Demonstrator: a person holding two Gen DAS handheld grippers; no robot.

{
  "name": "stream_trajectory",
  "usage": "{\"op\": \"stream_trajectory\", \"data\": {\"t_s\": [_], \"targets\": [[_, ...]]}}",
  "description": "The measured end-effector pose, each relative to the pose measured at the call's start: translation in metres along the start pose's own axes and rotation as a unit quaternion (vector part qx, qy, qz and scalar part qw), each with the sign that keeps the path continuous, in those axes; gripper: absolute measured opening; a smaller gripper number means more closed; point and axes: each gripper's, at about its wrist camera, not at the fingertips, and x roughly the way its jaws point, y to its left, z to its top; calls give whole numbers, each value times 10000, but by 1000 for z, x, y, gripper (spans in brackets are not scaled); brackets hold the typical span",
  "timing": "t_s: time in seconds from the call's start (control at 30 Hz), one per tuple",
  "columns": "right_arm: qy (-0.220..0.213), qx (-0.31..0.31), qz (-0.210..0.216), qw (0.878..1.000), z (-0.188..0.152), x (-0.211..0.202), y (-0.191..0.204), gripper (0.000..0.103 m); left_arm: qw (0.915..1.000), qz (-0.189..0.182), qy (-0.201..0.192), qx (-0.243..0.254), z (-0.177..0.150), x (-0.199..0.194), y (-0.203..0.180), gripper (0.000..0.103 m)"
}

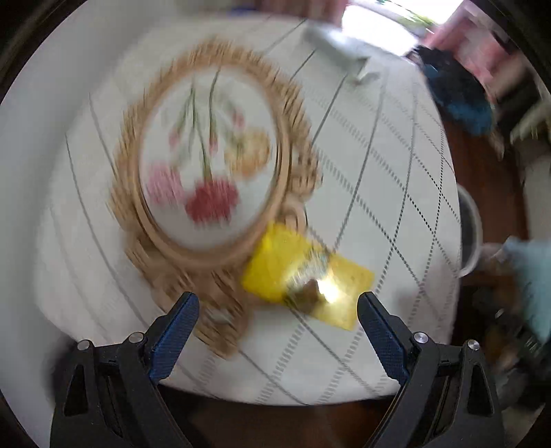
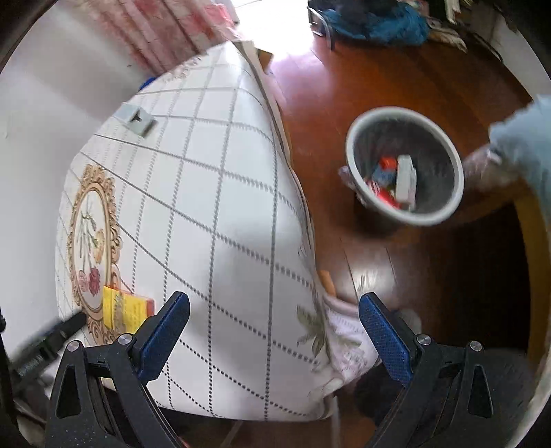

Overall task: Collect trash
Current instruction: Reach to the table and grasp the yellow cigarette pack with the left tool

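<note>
A yellow wrapper lies on the white checked tablecloth, partly on the edge of a round embroidered mat. My left gripper is open and empty, just above and in front of the wrapper; the view is blurred. The wrapper also shows in the right wrist view, with the left gripper's dark finger beside it. My right gripper is open and empty over the table's right edge. A grey waste bin on the floor holds several pieces of trash.
A small grey-white object lies at the far side of the table. The wooden floor lies to the right of the table. A blue bundle sits on the floor far back. A pale blue sleeve shows at right.
</note>
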Motion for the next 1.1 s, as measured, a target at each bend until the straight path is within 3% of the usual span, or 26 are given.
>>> {"op": "stream_trajectory", "data": {"t_s": [0.1,0.2,0.33,0.37,0.4,0.43,0.47,0.6,0.67,0.73,0.8,0.93,0.97,1.1], "targets": [[-43,414,-62,9991,-11,5,-13,100,9924,-616,283,-1029,1,24,12,93],[-131,664,-225,9975,-11,7,-23,100,9822,-805,377,-1653,8,37,9,93],[-238,725,-498,9958,-6,12,-26,100,9678,-676,379,-2395,21,50,5,91],[-248,716,-533,9957,-6,13,-25,100,9664,-543,349,-2489,24,50,4,80],[-247,714,-541,9957,-5,14,-25,100,9665,-405,278,-2521,25,47,1,71],[-246,711,-542,9957,-4,14,-25,100,9687,-276,155,-2461,27,44,-2,51],[-244,701,-524,9959,-3,14,-25,100,9724,-170,107,-2323,28,43,-4,44],[-240,633,-439,9967,0,15,-22,100,9896,-3,-82,-1433,26,38,-13,28],[-234,581,-390,9973,1,13,-20,100,9970,250,-194,-710,26,34,-18,16],[-222,498,-271,9981,1,10,-17,100,9981,528,-315,-60,24,31,-15,16],[-224,354,-165,9990,0,5,-10,100,9982,538,-256,89,24,33,-2,16],[-214,258,20,9994,-3,1,4,100,9980,-204,236,-550,16,43,33,17],[-203,255,47,9995,-4,1,7,100,9955,-479,343,-748,13,47,38,22],[-53,123,245,9996,-4,13,26,100,9918,-799,300,-950,12,50,36,50]]}}
